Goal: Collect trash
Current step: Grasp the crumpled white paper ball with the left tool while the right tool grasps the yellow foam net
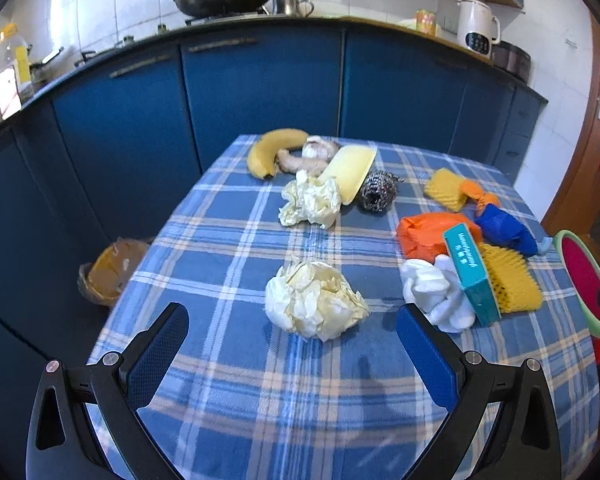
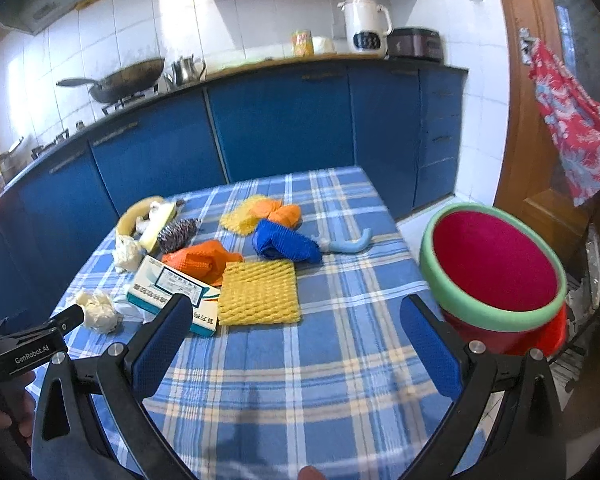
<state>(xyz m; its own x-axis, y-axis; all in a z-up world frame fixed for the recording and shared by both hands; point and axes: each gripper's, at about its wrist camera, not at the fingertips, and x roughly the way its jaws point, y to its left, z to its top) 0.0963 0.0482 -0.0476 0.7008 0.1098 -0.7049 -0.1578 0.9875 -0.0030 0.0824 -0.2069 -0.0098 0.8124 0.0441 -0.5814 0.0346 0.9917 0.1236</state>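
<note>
Both claws, left (image 1: pixel 292 330) and right (image 2: pixel 296 322), wide open and empty above scattered, seemingly paper trash (image 1: pixel 314 300).

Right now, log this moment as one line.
left gripper: open, facing crumpled paper ball | right gripper: open, empty | red bin: beside table | trash uncollected

Left gripper (image 2: pixel 40 340) side plate: "GenRobot.AI", white on black, near left in the right wrist view.
Teal box (image 1: pixel 473 276) edge: white lettering, too small to read.
Box (image 2: pixel 172 294) face: printed characters, illegible.
</note>
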